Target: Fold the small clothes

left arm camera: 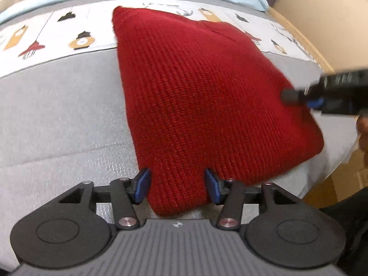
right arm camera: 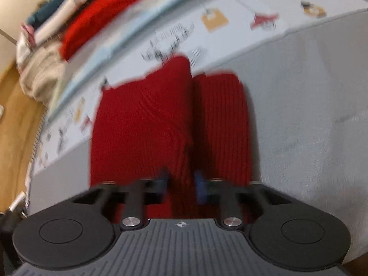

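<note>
Lying flat on the grey bedcover, the red knitted garment is spreading across the bed in front of me, its far end reaching onto a white strip printed with small lamp shapes. I am seeing it folded in the right wrist view, one red layer overlapping another along a lengthwise seam.

I am holding the left gripper over the garment's near corner; its blue pads are standing apart on either side of a tongue of knit, not pressing on it, so it is released. The right gripper is blurring over the red cloth, its fingers narrowly parted with knit showing between them; I cannot tell whether they are pinching it.

Farther out, a heap of clothes is sitting at the bed's far edge.
</note>
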`<state>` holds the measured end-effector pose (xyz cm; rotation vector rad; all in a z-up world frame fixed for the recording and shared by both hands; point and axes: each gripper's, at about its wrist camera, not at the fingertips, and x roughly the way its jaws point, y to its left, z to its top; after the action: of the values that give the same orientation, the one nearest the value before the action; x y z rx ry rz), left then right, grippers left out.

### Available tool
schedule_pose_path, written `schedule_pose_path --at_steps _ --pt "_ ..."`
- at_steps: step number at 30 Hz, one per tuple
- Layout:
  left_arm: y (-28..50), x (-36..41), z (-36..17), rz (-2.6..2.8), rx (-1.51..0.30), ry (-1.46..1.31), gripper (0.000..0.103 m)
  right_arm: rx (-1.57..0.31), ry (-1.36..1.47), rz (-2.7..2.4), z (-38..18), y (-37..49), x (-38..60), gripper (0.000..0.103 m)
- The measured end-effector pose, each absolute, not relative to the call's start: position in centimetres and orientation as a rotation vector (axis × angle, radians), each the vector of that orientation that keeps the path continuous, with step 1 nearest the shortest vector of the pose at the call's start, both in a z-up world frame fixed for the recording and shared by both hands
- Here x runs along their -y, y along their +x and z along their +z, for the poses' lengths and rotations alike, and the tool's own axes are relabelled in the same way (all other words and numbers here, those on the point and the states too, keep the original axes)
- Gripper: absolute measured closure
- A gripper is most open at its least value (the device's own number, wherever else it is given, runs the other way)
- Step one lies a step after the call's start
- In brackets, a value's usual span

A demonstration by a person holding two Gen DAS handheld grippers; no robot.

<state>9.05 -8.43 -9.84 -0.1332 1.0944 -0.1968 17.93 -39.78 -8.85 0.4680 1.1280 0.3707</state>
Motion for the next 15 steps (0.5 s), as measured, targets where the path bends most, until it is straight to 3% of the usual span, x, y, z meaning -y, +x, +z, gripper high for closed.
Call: schedule_pose_path --at_steps 3,7,10,15 --pt "10.0 7.7 -9.2 -0.192 -1.144 -0.157 0.033 -1.130 0.438 0.366 -9.2 17.7 39.8 0.087" --pt "11.6 6.2 -6.9 -0.197 -1.113 -0.203 0.032 -1.197 0.449 0.318 -10.3 17.5 41.0 0.087" --pt "13.9 4.9 -5.5 -0.185 -1.067 -0.245 0.022 -1.191 0.415 0.334 -10.0 17.2 40.5 0.078" --pt "18.7 1.9 -6.3 -0.138 -1.060 -0.386 0.017 -1.052 0.507 0.251 -7.9 17.9 42.5 0.030"
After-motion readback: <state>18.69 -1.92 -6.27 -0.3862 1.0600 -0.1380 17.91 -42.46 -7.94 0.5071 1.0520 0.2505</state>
